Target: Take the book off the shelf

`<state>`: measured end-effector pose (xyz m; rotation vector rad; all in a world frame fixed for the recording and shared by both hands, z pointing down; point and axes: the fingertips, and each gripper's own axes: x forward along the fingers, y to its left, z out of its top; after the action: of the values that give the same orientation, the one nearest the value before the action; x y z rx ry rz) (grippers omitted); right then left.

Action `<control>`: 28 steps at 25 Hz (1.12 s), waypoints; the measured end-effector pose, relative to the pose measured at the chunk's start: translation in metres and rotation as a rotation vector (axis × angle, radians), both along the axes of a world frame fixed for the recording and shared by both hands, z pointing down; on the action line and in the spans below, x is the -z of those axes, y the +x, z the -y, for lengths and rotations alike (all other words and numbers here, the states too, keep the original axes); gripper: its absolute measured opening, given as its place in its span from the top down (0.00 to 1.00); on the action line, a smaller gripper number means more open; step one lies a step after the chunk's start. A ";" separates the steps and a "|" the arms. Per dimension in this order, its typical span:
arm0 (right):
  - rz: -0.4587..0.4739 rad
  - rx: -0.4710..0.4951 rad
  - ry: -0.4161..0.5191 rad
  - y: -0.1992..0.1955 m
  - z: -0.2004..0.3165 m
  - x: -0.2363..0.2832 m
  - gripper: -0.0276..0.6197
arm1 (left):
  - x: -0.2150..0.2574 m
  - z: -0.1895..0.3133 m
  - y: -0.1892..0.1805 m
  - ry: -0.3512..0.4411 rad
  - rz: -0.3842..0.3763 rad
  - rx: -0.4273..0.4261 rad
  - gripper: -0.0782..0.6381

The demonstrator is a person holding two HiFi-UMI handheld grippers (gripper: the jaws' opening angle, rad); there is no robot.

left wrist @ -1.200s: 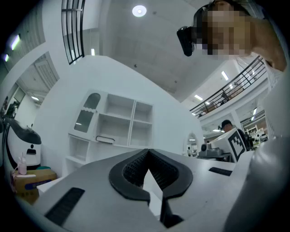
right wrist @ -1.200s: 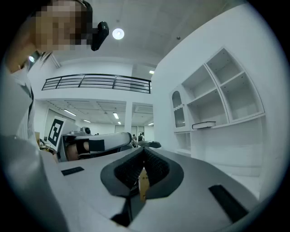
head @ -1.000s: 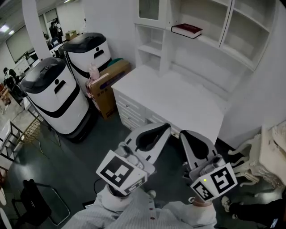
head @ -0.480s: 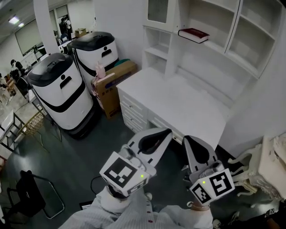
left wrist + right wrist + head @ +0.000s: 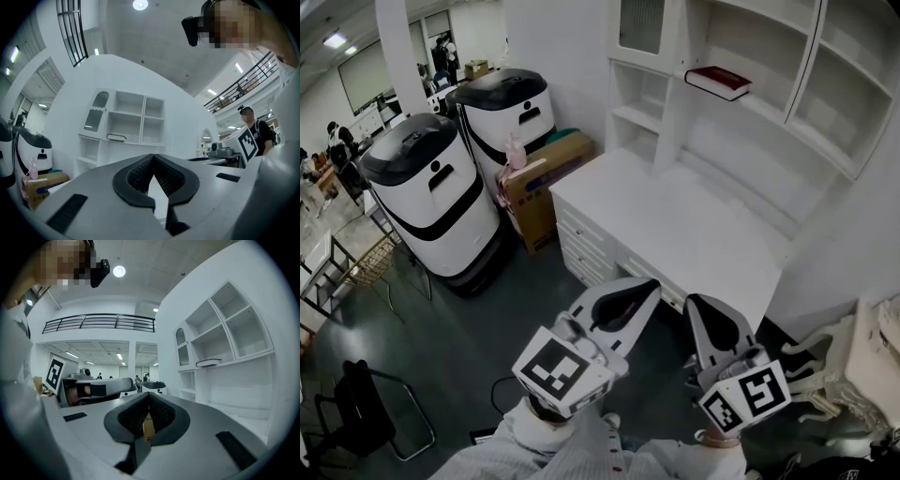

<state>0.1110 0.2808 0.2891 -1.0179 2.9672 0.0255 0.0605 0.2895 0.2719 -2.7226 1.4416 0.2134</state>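
Left tool (image 5: 647, 285), right tool (image 5: 697, 303): jaws together on both, nothing between, low near body. White surface (image 5: 675, 225) ahead. Book (image 5: 719, 82) flat on shelf (image 5: 773, 111) above, well apart. Likely approach step. Next: step closer, raise tool, part jaws at book's near edge.

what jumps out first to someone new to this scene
A dark red book lies flat, alone on the white shelf unit, upper right in the head view. The left gripper and right gripper fill the foreground, jaws shut; two bulky white-and-black machines stand at left.
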 end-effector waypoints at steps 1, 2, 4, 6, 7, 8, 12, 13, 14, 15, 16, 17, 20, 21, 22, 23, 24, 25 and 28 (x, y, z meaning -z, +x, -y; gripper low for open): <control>-0.004 -0.002 0.001 -0.003 0.006 0.000 0.94 | 0.001 0.006 -0.004 0.000 -0.003 0.002 0.88; -0.007 -0.003 0.001 -0.006 0.012 0.000 0.94 | 0.002 0.013 -0.008 0.000 -0.009 0.003 0.88; -0.009 -0.005 -0.002 -0.013 0.027 0.000 0.94 | 0.004 0.029 -0.015 -0.002 -0.021 0.000 0.88; -0.010 -0.006 -0.009 -0.022 0.044 -0.001 0.94 | 0.005 0.047 -0.023 -0.005 -0.023 -0.006 0.88; -0.011 -0.006 -0.012 -0.027 0.053 -0.002 0.94 | 0.004 0.057 -0.027 -0.007 -0.019 -0.009 0.88; -0.014 -0.006 -0.012 -0.032 0.063 -0.002 0.94 | 0.005 0.068 -0.031 -0.008 -0.016 -0.012 0.88; -0.024 -0.018 -0.010 -0.048 0.103 0.001 0.94 | 0.010 0.110 -0.046 0.003 -0.006 -0.028 0.88; -0.024 -0.024 -0.009 -0.051 0.114 0.002 0.94 | 0.011 0.121 -0.051 0.004 -0.004 -0.030 0.88; -0.022 -0.031 -0.008 -0.054 0.125 0.003 0.94 | 0.011 0.131 -0.055 0.005 0.000 -0.033 0.88; -0.019 -0.037 -0.008 -0.058 0.136 0.004 0.94 | 0.011 0.142 -0.060 0.006 0.003 -0.035 0.88; -0.018 -0.043 -0.007 -0.062 0.147 0.005 0.94 | 0.012 0.152 -0.065 0.006 0.003 -0.038 0.88; -0.017 -0.049 -0.005 -0.066 0.157 0.005 0.94 | 0.013 0.162 -0.070 0.006 0.001 -0.040 0.88; -0.021 -0.069 0.001 -0.079 0.184 0.007 0.94 | 0.013 0.188 -0.087 0.003 0.004 -0.050 0.88; -0.024 -0.075 0.002 -0.084 0.192 0.008 0.94 | 0.013 0.195 -0.093 0.002 0.007 -0.055 0.88; -0.026 -0.081 0.003 -0.090 0.200 0.008 0.94 | 0.013 0.202 -0.099 0.004 0.013 -0.062 0.88; -0.027 -0.087 0.005 -0.095 0.206 0.008 0.94 | 0.013 0.208 -0.105 0.008 0.018 -0.069 0.88; -0.028 -0.093 0.008 -0.101 0.213 0.008 0.94 | 0.014 0.214 -0.111 0.013 0.022 -0.074 0.88; -0.030 -0.101 0.013 -0.106 0.219 0.008 0.94 | 0.014 0.220 -0.117 0.017 0.024 -0.080 0.88; -0.030 -0.125 0.021 -0.119 0.235 0.006 0.94 | 0.012 0.238 -0.133 0.011 0.016 -0.095 0.88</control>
<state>-0.0076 0.0454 0.2829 -1.2091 2.9183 0.0734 -0.0721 0.0512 0.2601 -2.7796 1.3046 0.2031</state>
